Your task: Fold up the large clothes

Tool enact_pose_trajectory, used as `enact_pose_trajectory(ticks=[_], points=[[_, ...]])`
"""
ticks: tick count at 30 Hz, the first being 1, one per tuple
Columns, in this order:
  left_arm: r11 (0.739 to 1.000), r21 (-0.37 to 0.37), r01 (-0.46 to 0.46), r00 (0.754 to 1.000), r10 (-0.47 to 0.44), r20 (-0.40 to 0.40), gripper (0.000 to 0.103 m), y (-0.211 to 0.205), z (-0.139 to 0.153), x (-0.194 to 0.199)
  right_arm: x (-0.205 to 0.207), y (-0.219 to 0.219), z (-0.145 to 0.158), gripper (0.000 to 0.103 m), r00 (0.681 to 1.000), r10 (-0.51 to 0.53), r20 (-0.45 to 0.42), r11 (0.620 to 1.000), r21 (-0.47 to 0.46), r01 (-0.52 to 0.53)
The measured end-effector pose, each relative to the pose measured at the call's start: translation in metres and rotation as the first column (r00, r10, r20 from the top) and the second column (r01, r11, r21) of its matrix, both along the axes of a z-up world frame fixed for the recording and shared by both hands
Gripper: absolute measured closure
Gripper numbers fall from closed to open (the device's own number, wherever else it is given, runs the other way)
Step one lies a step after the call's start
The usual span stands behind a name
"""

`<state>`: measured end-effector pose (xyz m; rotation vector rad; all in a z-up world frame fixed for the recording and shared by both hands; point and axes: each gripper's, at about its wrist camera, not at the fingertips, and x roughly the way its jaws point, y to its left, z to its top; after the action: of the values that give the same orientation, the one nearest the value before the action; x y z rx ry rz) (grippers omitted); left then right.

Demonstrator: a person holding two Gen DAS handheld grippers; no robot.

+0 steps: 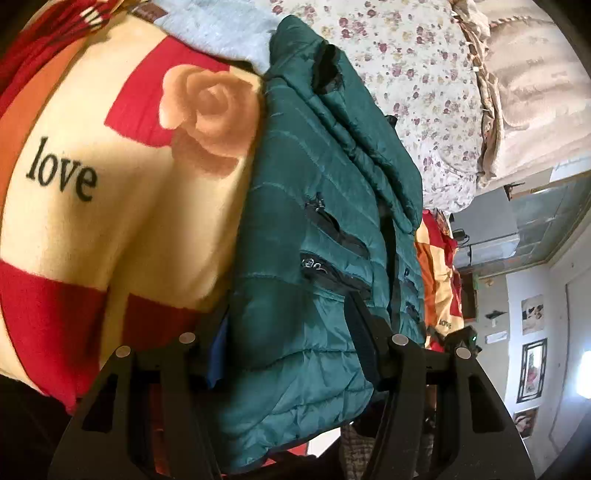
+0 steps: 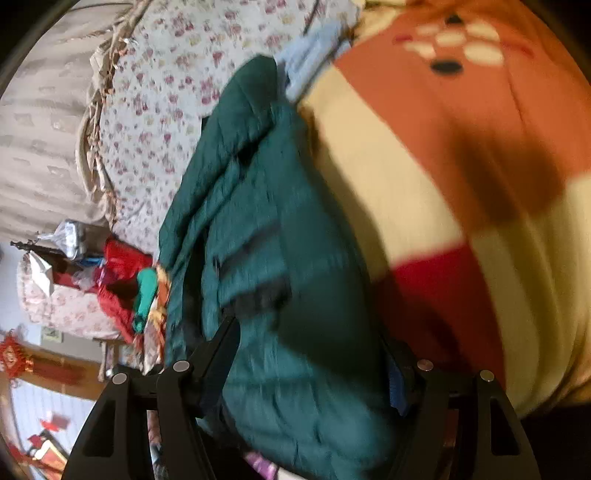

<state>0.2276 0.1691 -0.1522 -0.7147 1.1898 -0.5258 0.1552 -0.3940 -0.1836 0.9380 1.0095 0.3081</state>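
Observation:
A dark green quilted puffer jacket [image 1: 314, 229] with black zip pockets lies folded in layers on a blanket. My left gripper [image 1: 288, 332] is shut on the jacket's thick near edge, one finger on each side of the padding. The same jacket [image 2: 273, 236] fills the middle of the blurred right wrist view. My right gripper [image 2: 310, 354] is shut on the jacket's near edge too, with the padding bulging between its fingers [image 2: 221, 347].
The jacket rests on a cream, red and orange blanket [image 1: 110, 206] printed with a rose and "love". A flowered quilt [image 1: 417, 74] and a light blue cloth [image 1: 218, 33] lie beyond. Red clothes [image 2: 122, 273] are piled at the far side. Room walls show behind.

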Motion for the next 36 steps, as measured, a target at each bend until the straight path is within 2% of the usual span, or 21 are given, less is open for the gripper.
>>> enact_pose_trajectory(ticks=[6, 7, 9, 11, 16, 22, 24, 27, 28, 29, 30, 31, 34, 35, 36], points=[[0.999, -0.021, 0.043, 0.999, -0.044, -0.03, 0.046, -0.005, -0.009, 0.009, -0.02, 0.015, -0.011, 0.035, 0.998, 0.065, 0.009, 0.993, 0.096, -0.065], [0.999, -0.007, 0.05, 0.999, -0.05, -0.022, 0.049, -0.007, -0.008, 0.006, -0.023, 0.019, -0.011, 0.035, 0.997, 0.075, 0.018, 0.992, 0.101, -0.076], [0.996, 0.053, 0.065, 0.998, -0.065, -0.007, 0.066, -0.012, -0.006, -0.004, -0.026, 0.026, -0.011, 0.035, 0.995, 0.095, 0.036, 0.989, 0.107, -0.099], [0.995, 0.07, 0.067, 0.998, -0.067, 0.005, 0.067, -0.013, -0.005, -0.018, -0.027, 0.03, -0.012, 0.035, 0.994, 0.1, 0.047, 0.988, 0.112, -0.104], [0.998, 0.03, 0.053, 0.998, -0.053, 0.015, 0.067, -0.014, -0.01, -0.046, -0.026, 0.031, -0.018, 0.035, 0.997, 0.073, 0.04, 0.988, 0.131, -0.078], [0.996, 0.067, 0.05, 0.999, -0.05, -0.001, 0.064, -0.023, -0.021, -0.05, -0.027, 0.04, -0.019, 0.036, 0.997, 0.075, 0.036, 0.994, 0.079, -0.077], [0.996, 0.08, 0.046, 0.999, -0.047, 0.012, 0.063, -0.025, -0.019, -0.052, -0.03, 0.041, -0.019, 0.04, 0.998, 0.054, 0.036, 0.996, 0.071, -0.056], [0.989, 0.147, 0.034, 0.999, -0.039, 0.034, 0.063, -0.031, -0.015, -0.058, -0.037, 0.042, -0.02, 0.054, 0.999, 0.025, 0.04, 0.997, 0.072, -0.028], [0.984, 0.178, 0.034, 0.998, -0.042, 0.044, 0.067, -0.035, -0.014, -0.06, -0.04, 0.042, -0.019, 0.059, 0.999, 0.016, 0.049, 0.997, 0.079, -0.02], [0.971, 0.237, 0.036, 0.997, -0.053, 0.064, 0.077, -0.041, -0.011, -0.064, -0.042, 0.044, -0.018, 0.062, 0.998, 0.012, 0.062, 0.996, 0.087, -0.017], [0.96, 0.278, 0.04, 0.995, -0.065, 0.081, 0.08, -0.045, -0.008, -0.067, -0.044, 0.044, -0.017, 0.063, 0.998, 0.011, 0.069, 0.996, 0.09, -0.017], [0.947, 0.318, 0.045, 0.992, -0.081, 0.1, 0.08, -0.051, -0.004, -0.071, -0.045, 0.046, -0.016, 0.063, 0.997, 0.011, 0.076, 0.996, 0.089, -0.018], [0.935, 0.353, 0.042, 0.989, -0.088, 0.115, 0.08, -0.056, -0.005, -0.073, -0.043, 0.048, -0.019, 0.063, 0.998, 0.012, 0.068, 0.997, 0.078, -0.017], [0.935, 0.352, 0.04, 0.99, -0.084, 0.111, 0.078, -0.056, -0.007, -0.072, -0.042, 0.047, -0.022, 0.063, 0.998, 0.005, 0.057, 0.996, 0.084, -0.01], [0.938, 0.346, 0.034, 0.992, -0.075, 0.104, 0.07, -0.056, -0.009, -0.071, -0.041, 0.047, -0.024, 0.063, 0.999, -0.001, 0.049, 0.996, 0.088, -0.004]])
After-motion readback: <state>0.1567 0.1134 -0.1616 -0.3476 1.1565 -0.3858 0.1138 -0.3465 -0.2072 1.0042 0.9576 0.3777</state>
